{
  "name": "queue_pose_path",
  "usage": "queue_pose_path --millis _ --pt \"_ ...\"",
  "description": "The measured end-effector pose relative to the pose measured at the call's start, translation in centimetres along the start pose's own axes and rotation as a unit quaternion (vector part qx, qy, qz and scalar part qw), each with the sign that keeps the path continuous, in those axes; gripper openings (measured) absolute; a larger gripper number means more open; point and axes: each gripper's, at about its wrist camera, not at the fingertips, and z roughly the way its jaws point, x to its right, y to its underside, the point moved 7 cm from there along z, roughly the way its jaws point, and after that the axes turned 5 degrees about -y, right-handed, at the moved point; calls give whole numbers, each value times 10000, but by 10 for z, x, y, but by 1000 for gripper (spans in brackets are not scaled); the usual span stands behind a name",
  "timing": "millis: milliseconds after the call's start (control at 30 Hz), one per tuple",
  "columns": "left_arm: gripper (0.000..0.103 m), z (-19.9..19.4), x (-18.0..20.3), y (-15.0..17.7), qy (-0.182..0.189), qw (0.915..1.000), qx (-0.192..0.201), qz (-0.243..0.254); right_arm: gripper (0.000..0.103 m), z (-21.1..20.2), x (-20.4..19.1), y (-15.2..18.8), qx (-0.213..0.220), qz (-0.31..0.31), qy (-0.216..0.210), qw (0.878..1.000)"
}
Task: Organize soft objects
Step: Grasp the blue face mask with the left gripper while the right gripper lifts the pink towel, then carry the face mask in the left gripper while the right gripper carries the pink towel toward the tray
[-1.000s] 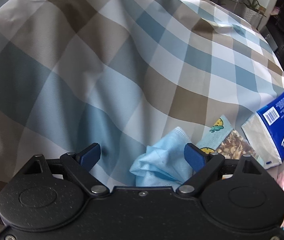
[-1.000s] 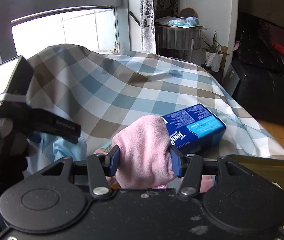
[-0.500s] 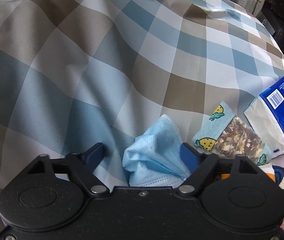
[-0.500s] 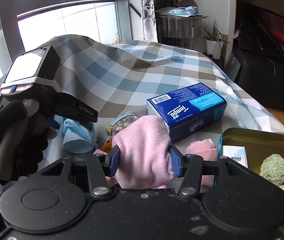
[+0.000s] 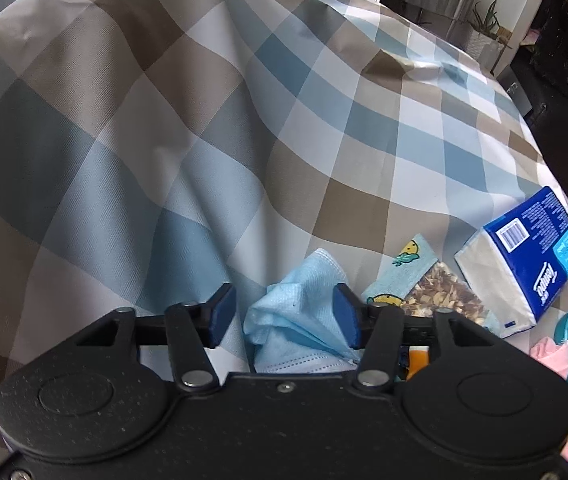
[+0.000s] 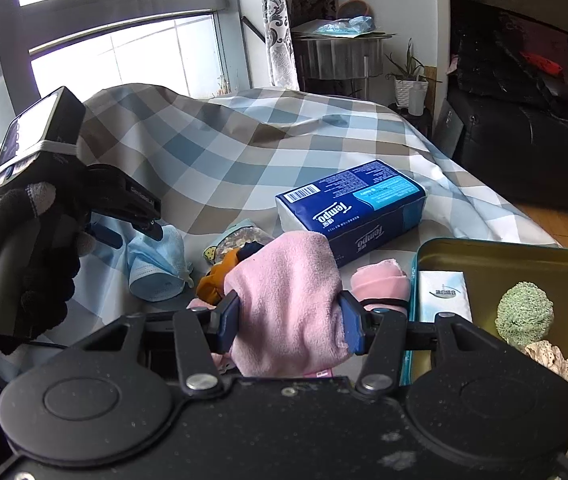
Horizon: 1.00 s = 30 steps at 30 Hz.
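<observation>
Soft objects are what you're sorting, and two are in play rn. Your left gripper (image 5: 281, 312) was wide a sec ago w/ the blue face mask (image 5: 304, 312) lying loose between the pads; now the jaws are closing on it. The right-hand pad already touches the crumpled mask, the other pad stands off w/ checked cloth showing in the gap. So no real grip yet. Looks like you're mid-pickup; lift only once both pads bite, I'd say.

Your right gripper (image 6: 290, 322) is clenched on the pink cloth (image 6: 288, 300), same as a sec ago, but its view has swung over: the tin tray (image 6: 524, 248), barely in sight before, now sits just beside the gripper. Prob means the pink cloth is about to go in.

How things look:
- Mask: pale blue, pleated, bunched into a soft heap on the checked tablecloth (image 5: 203, 140), ear loop not clear. Will squash and may slip from a shallow pinch.
- Pink cloth: fleecy, folded thick, bulging past both pads.
- Second pink roll (image 6: 380, 280) lies by the tray's edge.
- Tissue pack (image 6: 352, 208) and snack bag (image 5: 424, 288) sit near the mask, apart from it.
- Tray already holds a white packet (image 6: 442, 294) and a green pompom (image 6: 524, 312).
</observation>
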Motion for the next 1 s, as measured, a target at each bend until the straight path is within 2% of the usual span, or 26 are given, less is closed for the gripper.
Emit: queue_pose_path --millis 33,67,267,333,400,533,667,700,767,800,833,1000 --pt "70 0 0 1 67 10000 -42 -51 51 0 1 1 -6 21 4 10000" --pt "71 1 0 2 130 9998 -73 -94 51 -1 3 2 -16 39 4 10000" --pt "73 6 8 17 148 9993 -353 -38 51 -2 4 10 -51 147 -24 9999" --pt "77 8 13 21 159 9991 -401 50 51 0 4 12 -82 152 -42 9998" --pt "80 13 20 22 67 9992 -359 190 51 2 3 13 -108 150 -50 9998" --pt "80 29 26 19 -144 9986 -437 269 51 6 1 15 -162 164 -70 9997" --pt "80 34 25 19 -180 9984 -458 275 51 7 -2 15 -162 142 -79 9997" --pt "78 34 25 18 -177 9985 -441 272 51 7 -3 15 -166 137 -81 9997" --pt "68 32 23 18 -221 9987 -379 268 51 6 -3 15 -158 127 -78 9998" --pt "58 31 23 17 -200 9988 -352 271 51 5 -4 15 -150 123 -80 9998" --pt "53 30 22 17 -120 9989 -375 243 51 3 -5 14 -138 123 -82 9998" --pt "48 26 16 16 52 9991 -430 21 51 -6 -6 13 -55 124 -65 9999"
